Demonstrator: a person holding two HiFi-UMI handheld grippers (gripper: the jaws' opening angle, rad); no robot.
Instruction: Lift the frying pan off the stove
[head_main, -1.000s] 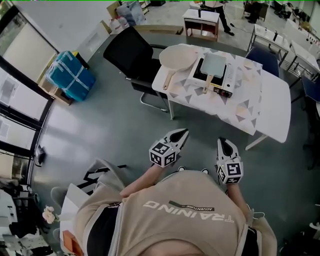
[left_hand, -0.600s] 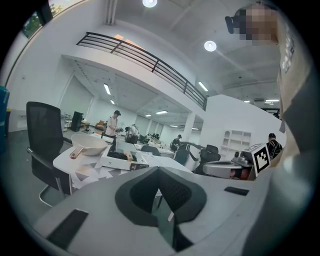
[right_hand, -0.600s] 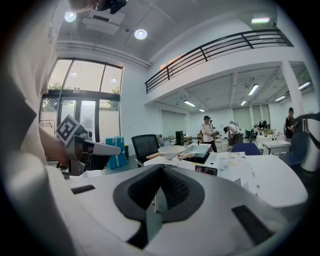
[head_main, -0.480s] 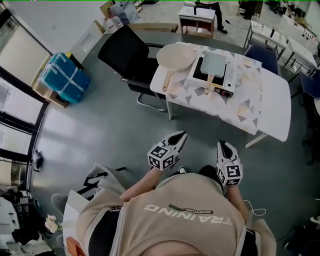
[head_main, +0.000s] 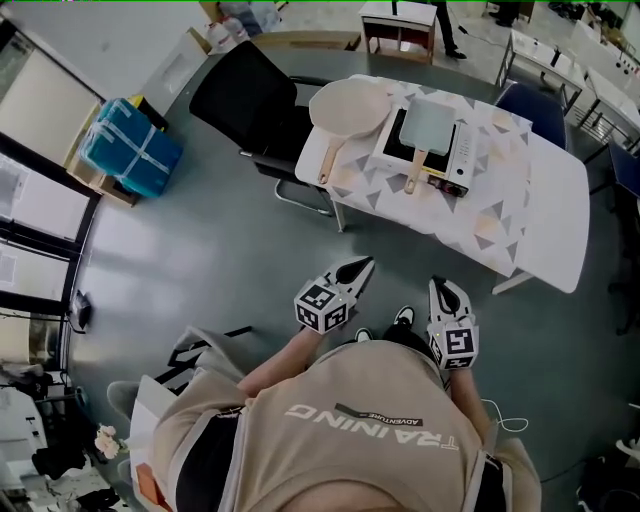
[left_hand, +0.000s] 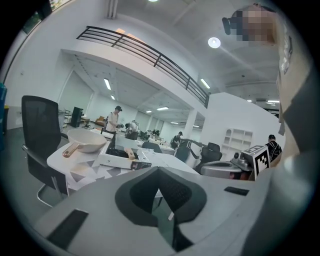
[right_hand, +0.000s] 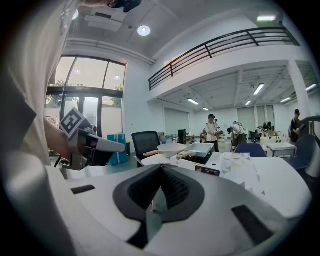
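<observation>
A square grey frying pan (head_main: 428, 125) with a wooden handle sits on a white portable stove (head_main: 455, 152) on the far table (head_main: 520, 220). The right gripper view shows the same frying pan (right_hand: 202, 148) well ahead. My left gripper (head_main: 364, 265) and right gripper (head_main: 440, 288) are held in front of the person's body over the floor, far short of the table. Both have their jaws shut with nothing in them. In the left gripper view the stove (left_hand: 117, 161) lies ahead on the left, beyond the left gripper (left_hand: 159, 170).
A round beige pan (head_main: 348, 105) with a wooden handle lies left of the stove. A black office chair (head_main: 240, 100) stands at the table's left end and a blue chair (head_main: 530, 100) behind it. A blue wrapped bundle (head_main: 130, 148) sits by the left wall. People stand in the background.
The person has stepped forward, and a shoe now shows between the grippers. Both grippers travelled along with the body and stay shut. Pan and stove have not moved on the table.
</observation>
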